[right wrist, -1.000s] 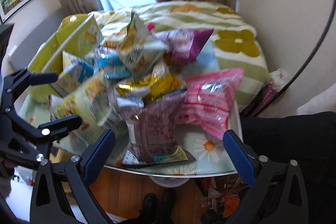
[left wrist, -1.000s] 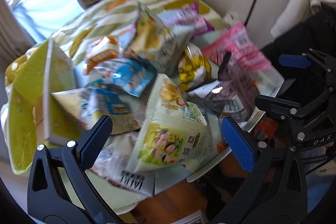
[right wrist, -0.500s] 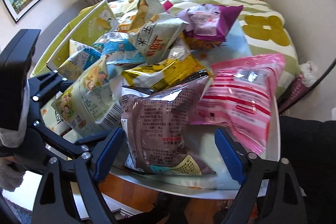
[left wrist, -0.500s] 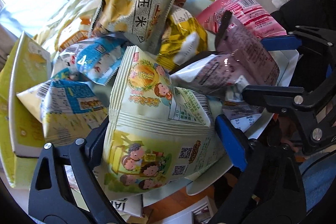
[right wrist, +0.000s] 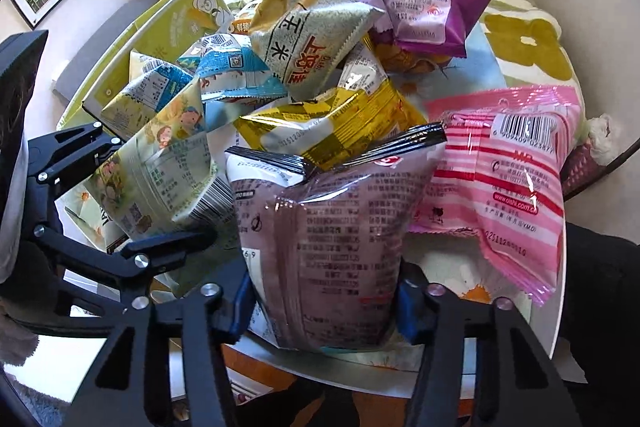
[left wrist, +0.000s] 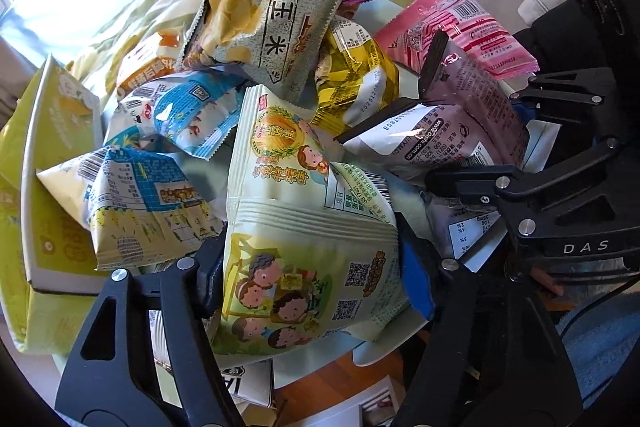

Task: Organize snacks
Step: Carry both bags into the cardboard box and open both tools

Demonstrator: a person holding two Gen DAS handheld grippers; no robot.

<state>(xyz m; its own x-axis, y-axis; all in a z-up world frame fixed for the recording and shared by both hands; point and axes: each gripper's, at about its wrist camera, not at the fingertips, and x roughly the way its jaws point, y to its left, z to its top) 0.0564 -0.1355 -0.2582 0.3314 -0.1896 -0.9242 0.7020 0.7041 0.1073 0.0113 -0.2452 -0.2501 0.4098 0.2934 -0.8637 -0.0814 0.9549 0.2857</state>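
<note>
At lower centre, the left tool grips the pale green cartoon-printed snack bag; the right tool pinches the mauve foil snack bag. Lift both straight up, slowly, sparing the pile.

left gripper: jaws clamped, holding | right gripper: jaws clamped, holding
</note>
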